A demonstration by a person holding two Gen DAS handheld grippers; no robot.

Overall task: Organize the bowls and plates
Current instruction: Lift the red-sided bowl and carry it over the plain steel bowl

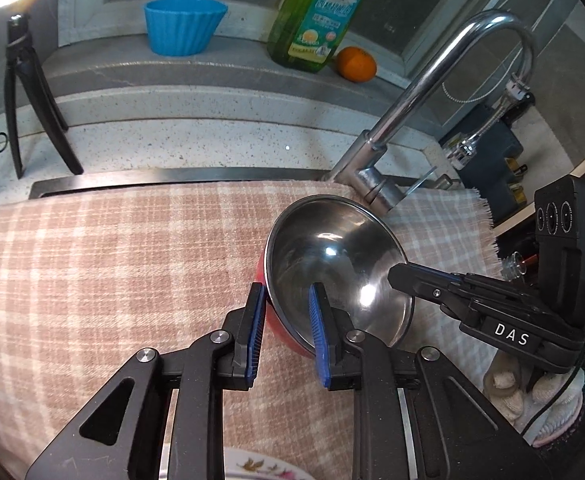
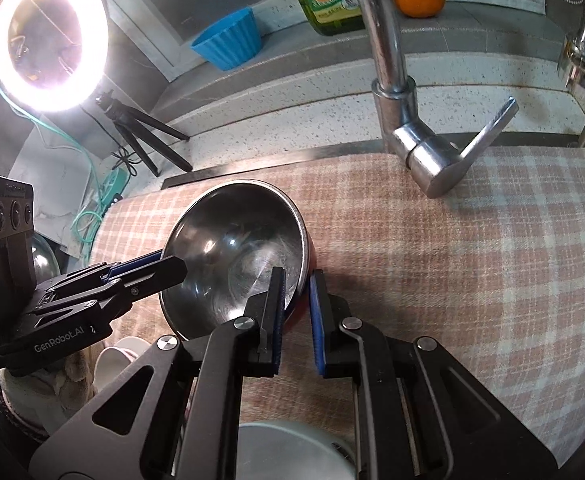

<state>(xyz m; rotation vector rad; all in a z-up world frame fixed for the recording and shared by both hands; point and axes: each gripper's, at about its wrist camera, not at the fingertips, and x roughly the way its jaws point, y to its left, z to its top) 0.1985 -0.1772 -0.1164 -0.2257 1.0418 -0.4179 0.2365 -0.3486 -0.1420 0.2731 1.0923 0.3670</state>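
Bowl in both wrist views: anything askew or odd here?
Yes. The steel bowl is tipped on edge over the checked cloth, its rim straddled by both the left gripper and the right gripper.

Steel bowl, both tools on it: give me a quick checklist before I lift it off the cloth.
1. Left tool straddles the rim of the steel bowl, one finger inside, one outside: ok.
2. Right tool straddles the opposite rim the same way: ok.
3. Pads fully clamped on the wall: cannot tell; a slight gap shows at both tools.
4. Bowl empty: ok, only reflections inside.
5. Faucet arches above and behind the bowl, its lever pointing over the checked cloth: not ok for a straight high lift, mind the spout.
6. Bowl level: not ok, it sits tilted, showing its red outside.
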